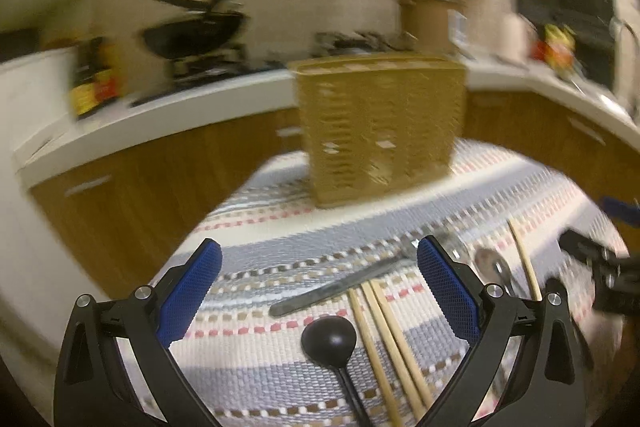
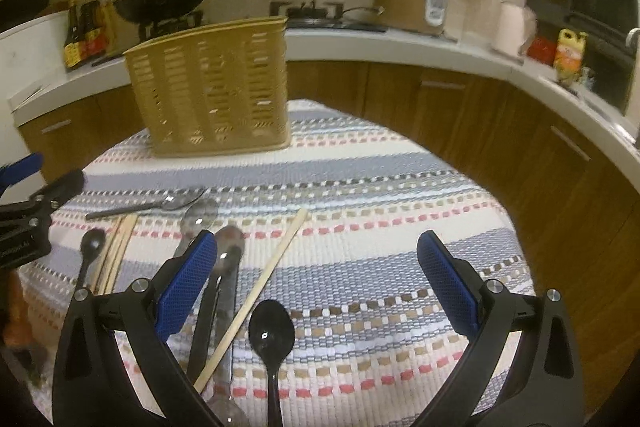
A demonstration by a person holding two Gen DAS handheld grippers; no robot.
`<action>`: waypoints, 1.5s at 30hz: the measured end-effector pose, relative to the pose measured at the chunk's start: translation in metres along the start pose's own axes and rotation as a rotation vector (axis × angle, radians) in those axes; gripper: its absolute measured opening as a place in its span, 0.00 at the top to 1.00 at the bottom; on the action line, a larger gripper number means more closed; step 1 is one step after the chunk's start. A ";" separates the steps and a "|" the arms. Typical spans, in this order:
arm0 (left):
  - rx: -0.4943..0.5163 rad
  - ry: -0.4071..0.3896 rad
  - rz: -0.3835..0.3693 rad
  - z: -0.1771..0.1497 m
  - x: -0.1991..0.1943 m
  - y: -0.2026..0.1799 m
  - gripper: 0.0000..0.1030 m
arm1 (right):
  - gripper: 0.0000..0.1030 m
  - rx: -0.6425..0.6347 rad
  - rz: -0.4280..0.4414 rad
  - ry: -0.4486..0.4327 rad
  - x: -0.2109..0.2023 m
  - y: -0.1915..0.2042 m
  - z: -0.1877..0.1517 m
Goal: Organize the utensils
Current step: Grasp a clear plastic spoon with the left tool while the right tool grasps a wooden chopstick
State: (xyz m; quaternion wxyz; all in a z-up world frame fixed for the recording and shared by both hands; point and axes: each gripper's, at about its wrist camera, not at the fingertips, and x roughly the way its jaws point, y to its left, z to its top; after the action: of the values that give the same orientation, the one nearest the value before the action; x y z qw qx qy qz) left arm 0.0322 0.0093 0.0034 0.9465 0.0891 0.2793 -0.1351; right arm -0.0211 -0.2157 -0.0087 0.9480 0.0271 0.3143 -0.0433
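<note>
Two grippers hang spread and empty; black spoon (image 2: 271, 327) lies just ahead between the right gripper (image 2: 316, 291) fingers, handle toward it, nearer than left gripper (image 1: 318, 297)

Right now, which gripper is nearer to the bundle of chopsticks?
Left. The left gripper hangs open right over the chopstick bundle; the right gripper is off to the bundle's right, over a black spoon.
</note>
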 end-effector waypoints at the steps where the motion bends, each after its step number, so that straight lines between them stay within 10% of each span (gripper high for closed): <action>1: 0.029 0.021 -0.038 0.002 0.003 0.001 0.13 | 0.07 -0.011 0.011 0.018 0.001 0.000 0.002; 5: 0.197 0.180 -0.278 0.017 0.032 -0.002 0.19 | 0.08 -0.050 0.010 0.127 0.010 -0.001 0.013; 17: 0.350 0.515 -0.505 0.032 0.104 -0.015 0.47 | 0.54 0.044 0.221 0.474 0.069 -0.017 0.040; 35: 0.363 0.688 -0.311 0.044 0.155 -0.058 0.85 | 0.90 -0.087 0.117 0.711 0.104 0.033 0.040; 45: 0.016 0.619 -0.396 0.044 0.150 -0.050 0.90 | 0.97 -0.038 0.169 0.672 0.098 0.029 0.049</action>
State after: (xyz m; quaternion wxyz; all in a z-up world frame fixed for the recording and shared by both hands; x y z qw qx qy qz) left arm 0.1601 -0.0794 -0.0478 0.7718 0.0774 0.5634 -0.2846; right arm 0.0893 -0.1971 -0.0272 0.7922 0.0482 0.6061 0.0524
